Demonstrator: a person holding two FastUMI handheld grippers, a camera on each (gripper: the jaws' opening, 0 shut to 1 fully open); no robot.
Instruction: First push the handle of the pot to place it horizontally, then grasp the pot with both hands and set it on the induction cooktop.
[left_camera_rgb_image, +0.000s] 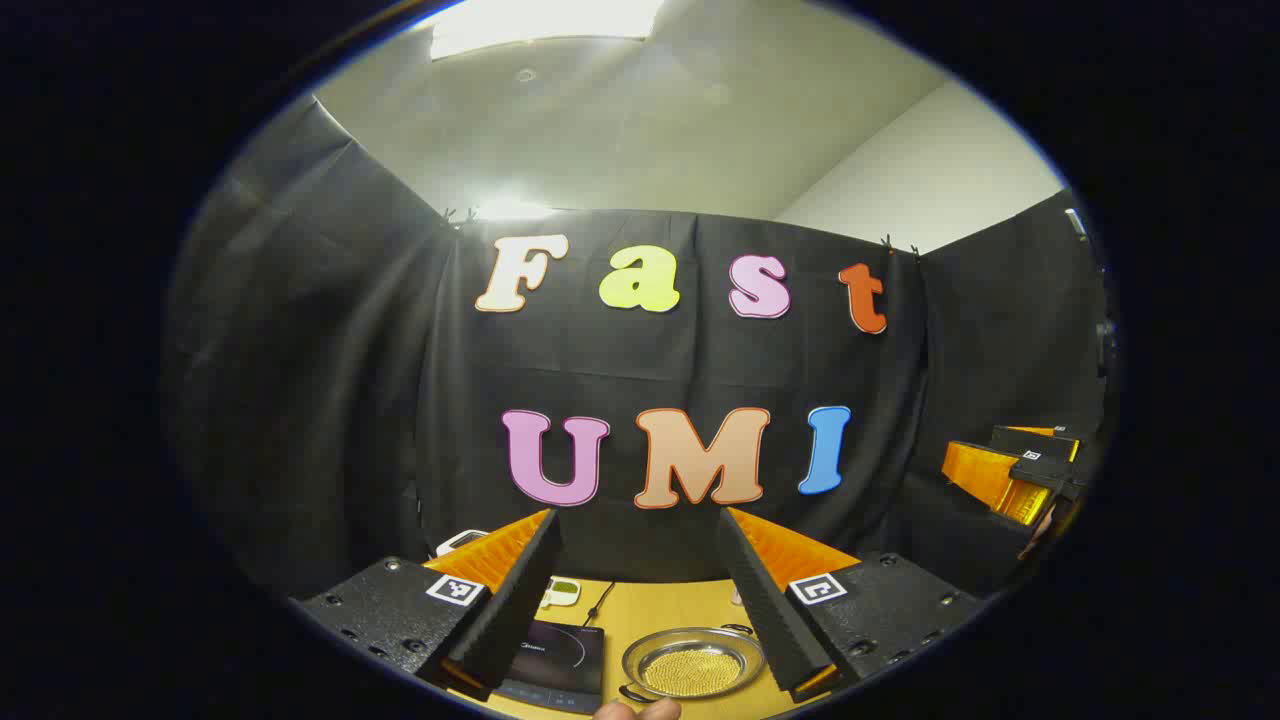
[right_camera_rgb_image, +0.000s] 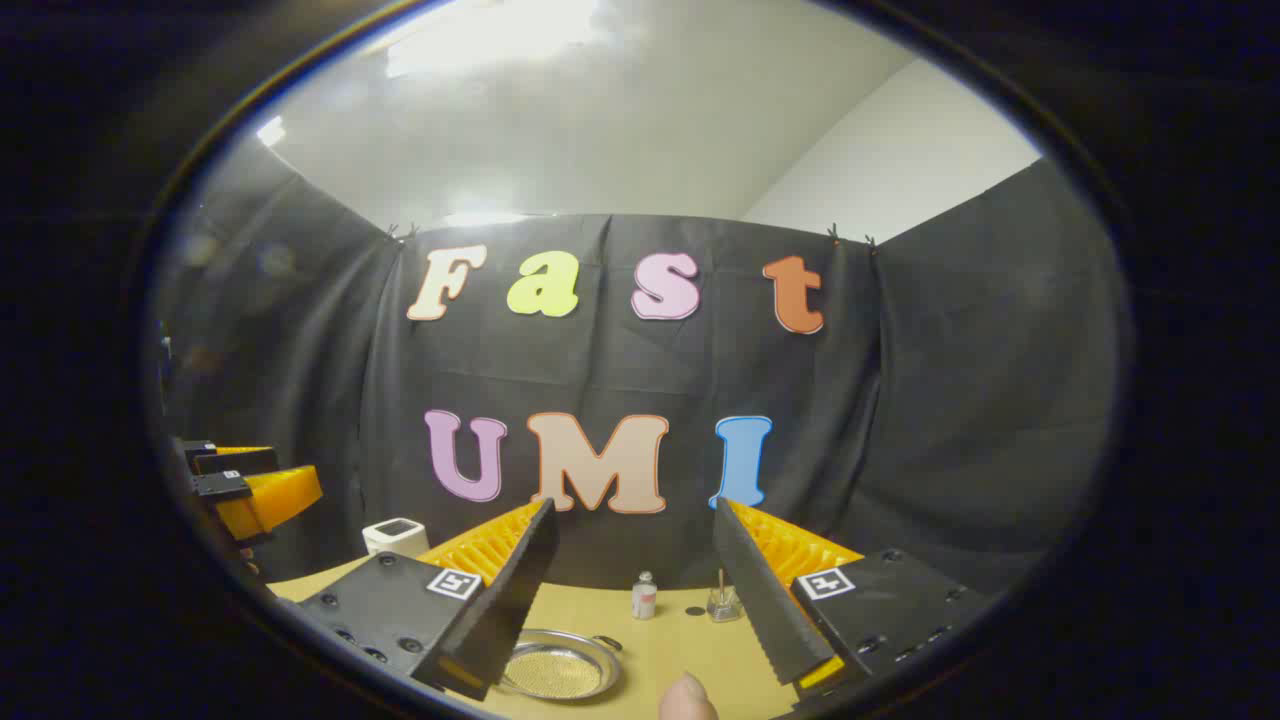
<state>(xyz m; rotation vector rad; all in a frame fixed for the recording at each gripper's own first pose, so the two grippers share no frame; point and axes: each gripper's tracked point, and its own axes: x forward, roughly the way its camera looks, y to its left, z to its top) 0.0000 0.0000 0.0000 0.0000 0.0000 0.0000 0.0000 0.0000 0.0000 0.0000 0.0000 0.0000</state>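
Both grippers, left (left_camera_rgb_image: 640, 590) and right (right_camera_rgb_image: 632, 590), are held wide apart and empty, raised above the pot (left_camera_rgb_image: 693, 662), which rests just beside the induction cooktop (left_camera_rgb_image: 555, 662). Its handle (left_camera_rgb_image: 736, 629) should be nudged gently first.

No readable text anywhere. Left gripper (left_camera_rgb_image: 638, 590): square black-and-white markers on both fingers, patterns only, no characters. Right gripper (right_camera_rgb_image: 632, 590): same. Cooktop (left_camera_rgb_image: 555, 662), ahead-left of the left gripper's fingers, has a small pale print along its far edge, too small to read. Small bottle (right_camera_rgb_image: 644, 597), ahead between the right gripper's fingers, carries a label, unreadable.
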